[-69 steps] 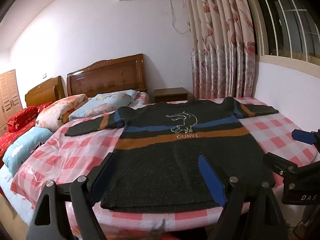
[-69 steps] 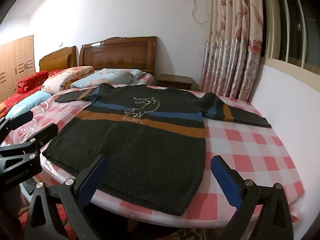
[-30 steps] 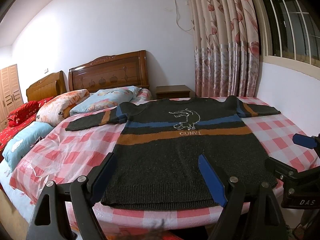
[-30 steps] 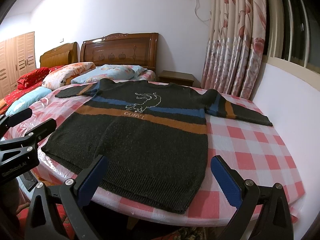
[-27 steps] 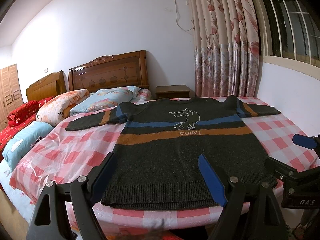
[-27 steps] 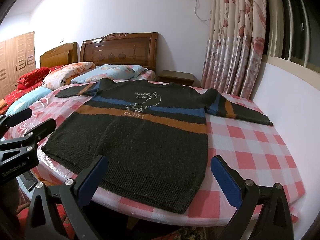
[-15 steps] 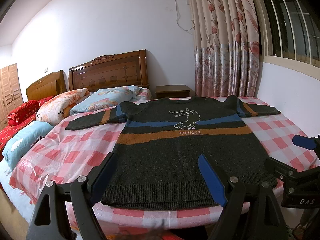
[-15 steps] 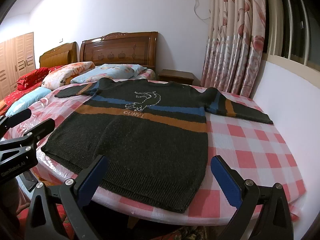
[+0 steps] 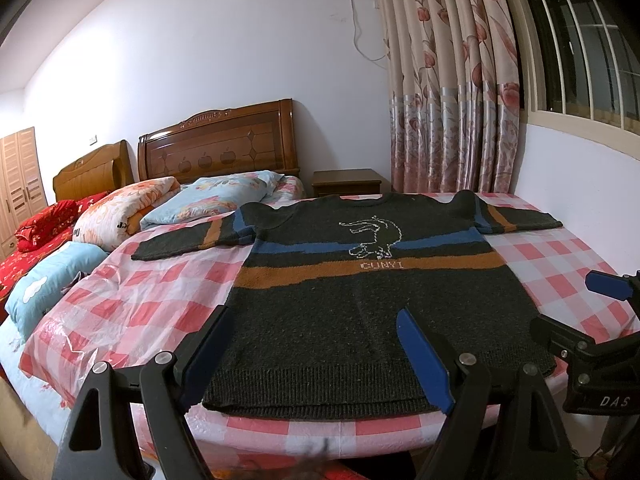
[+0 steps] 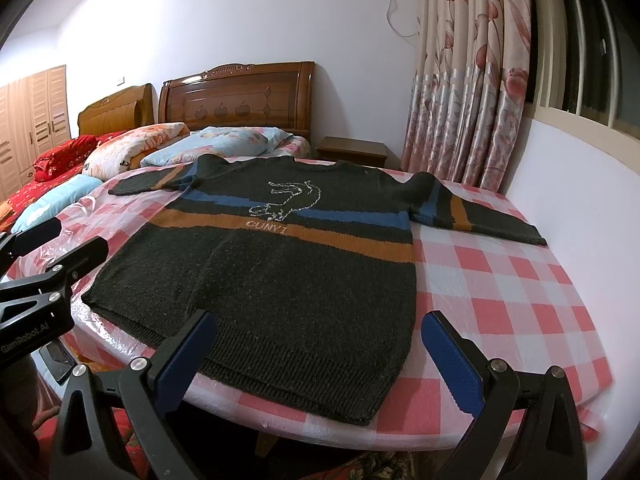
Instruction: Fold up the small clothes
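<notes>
A dark knitted sweater (image 9: 360, 304) with blue and orange stripes and a white animal outline lies flat, front up, sleeves spread, on a table with a pink checked cloth (image 9: 132, 304). It also shows in the right wrist view (image 10: 288, 280). My left gripper (image 9: 312, 352) is open and empty, held just before the sweater's hem. My right gripper (image 10: 316, 352) is open and empty near the hem's right corner. Each gripper shows at the edge of the other's view: the right one (image 9: 592, 320) and the left one (image 10: 44, 248).
Two beds with wooden headboards (image 9: 216, 148) and pillows (image 9: 208, 204) stand behind the table. A nightstand (image 9: 348, 180) is by the floral curtain (image 9: 448, 100). A white wall with a window (image 9: 580, 160) runs along the right of the table.
Both views have shifted slightly; the sweater lies as before and both grippers stay open by the hem.
</notes>
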